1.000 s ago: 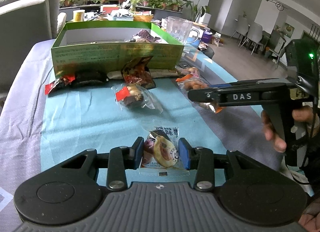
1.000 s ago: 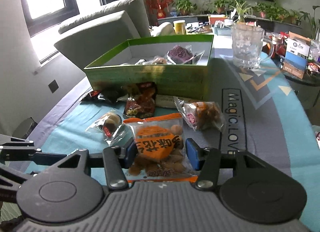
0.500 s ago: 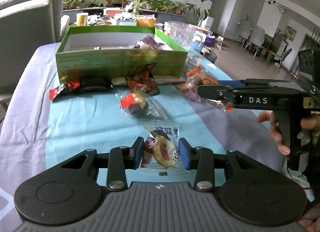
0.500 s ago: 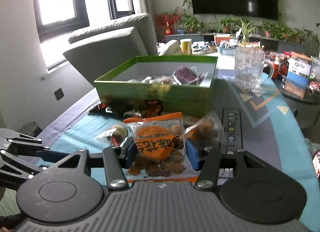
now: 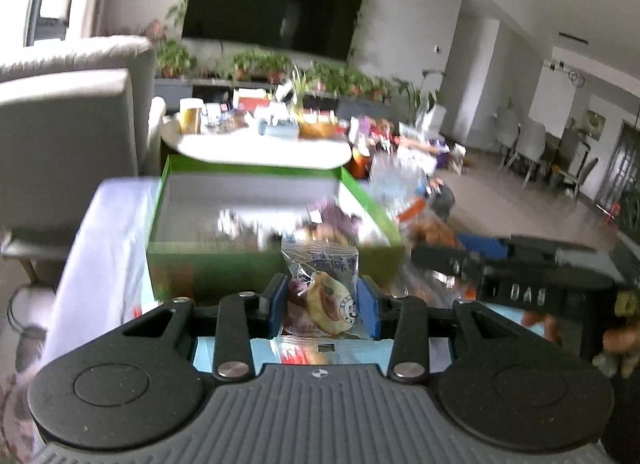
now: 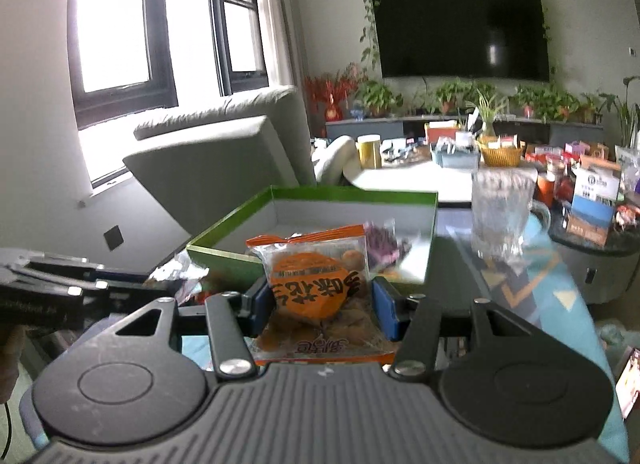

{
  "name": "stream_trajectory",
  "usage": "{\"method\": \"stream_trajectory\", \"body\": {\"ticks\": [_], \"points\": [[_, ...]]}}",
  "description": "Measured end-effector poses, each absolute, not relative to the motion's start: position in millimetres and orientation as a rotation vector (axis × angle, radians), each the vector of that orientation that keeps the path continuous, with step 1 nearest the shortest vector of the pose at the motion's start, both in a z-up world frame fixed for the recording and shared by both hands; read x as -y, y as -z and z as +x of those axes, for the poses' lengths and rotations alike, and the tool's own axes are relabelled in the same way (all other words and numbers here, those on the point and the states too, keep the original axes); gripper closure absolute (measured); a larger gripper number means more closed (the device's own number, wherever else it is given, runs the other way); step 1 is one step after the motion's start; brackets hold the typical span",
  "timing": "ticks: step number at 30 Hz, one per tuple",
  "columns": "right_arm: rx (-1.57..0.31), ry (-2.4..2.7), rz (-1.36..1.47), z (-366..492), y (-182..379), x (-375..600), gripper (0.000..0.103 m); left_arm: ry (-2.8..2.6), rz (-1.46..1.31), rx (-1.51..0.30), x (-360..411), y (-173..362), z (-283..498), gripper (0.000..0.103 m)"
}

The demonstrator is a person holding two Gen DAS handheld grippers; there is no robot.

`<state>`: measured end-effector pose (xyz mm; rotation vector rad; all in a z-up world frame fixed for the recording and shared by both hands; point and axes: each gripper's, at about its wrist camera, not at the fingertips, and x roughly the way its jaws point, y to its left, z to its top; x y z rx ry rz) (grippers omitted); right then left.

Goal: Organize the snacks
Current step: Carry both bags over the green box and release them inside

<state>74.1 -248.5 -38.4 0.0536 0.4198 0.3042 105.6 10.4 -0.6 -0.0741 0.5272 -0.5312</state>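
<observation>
Two packets are in transit, one per gripper. The left gripper is clamped on a clear pastry packet; the right gripper is clamped on an orange nut packet. Both are held off the table, just short of the green box's near wall. A purple packet and a few others already lie inside. Judged remaining: release both into the box, then collect the loose snacks glimpsed in front of it.
</observation>
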Motion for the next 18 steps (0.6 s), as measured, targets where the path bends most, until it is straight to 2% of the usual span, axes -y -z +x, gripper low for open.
{"method": "stream_trajectory", "body": {"ticks": [10, 18], "points": [[-0.389, -0.268, 0.022, 124, 23, 239, 0.055, 0.450, -0.086, -0.455, -8, -21, 175, 0.067], [-0.411, -0.257, 0.046, 163, 33, 237, 0.055, 0.430, -0.097, -0.484, -5, -7, 225, 0.067]]}}
